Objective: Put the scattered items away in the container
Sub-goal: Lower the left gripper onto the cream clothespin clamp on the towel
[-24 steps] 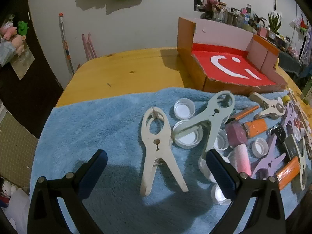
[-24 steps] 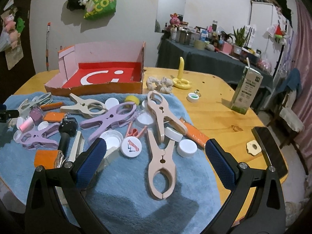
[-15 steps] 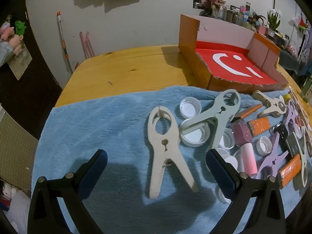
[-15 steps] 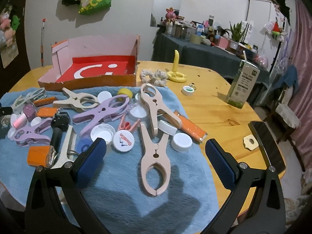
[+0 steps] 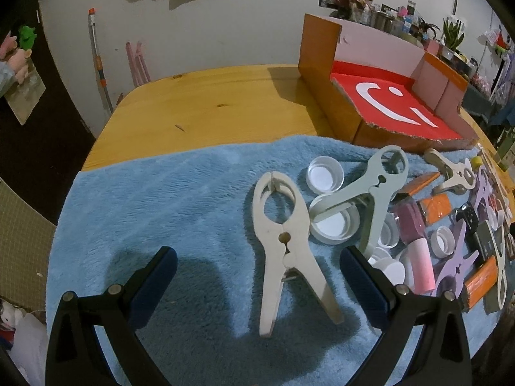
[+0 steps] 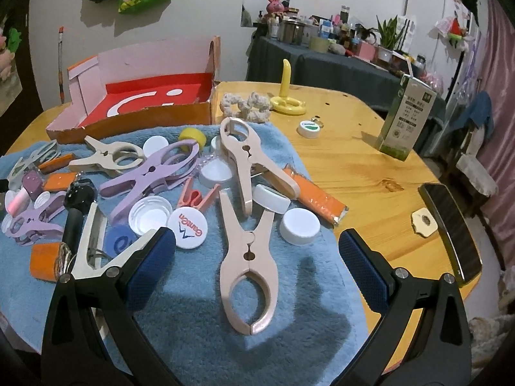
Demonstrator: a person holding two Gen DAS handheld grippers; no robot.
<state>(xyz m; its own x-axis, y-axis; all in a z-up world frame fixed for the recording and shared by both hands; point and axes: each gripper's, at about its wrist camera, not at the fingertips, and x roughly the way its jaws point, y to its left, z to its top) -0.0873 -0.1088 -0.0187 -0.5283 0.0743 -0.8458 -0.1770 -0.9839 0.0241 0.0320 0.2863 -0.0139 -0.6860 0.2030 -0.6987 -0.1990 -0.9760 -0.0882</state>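
Left claw is spread wide and empty above a cream clip on the blue towel. Right claw gapes likewise over a pink clip. Bare towel lies left; the red box sits far right, at the surface edge.

Dim indoor light from above casts soft shadows on the fluffy blue towel. Both fisheye views stay sharp centrally. Edges bend and darken.
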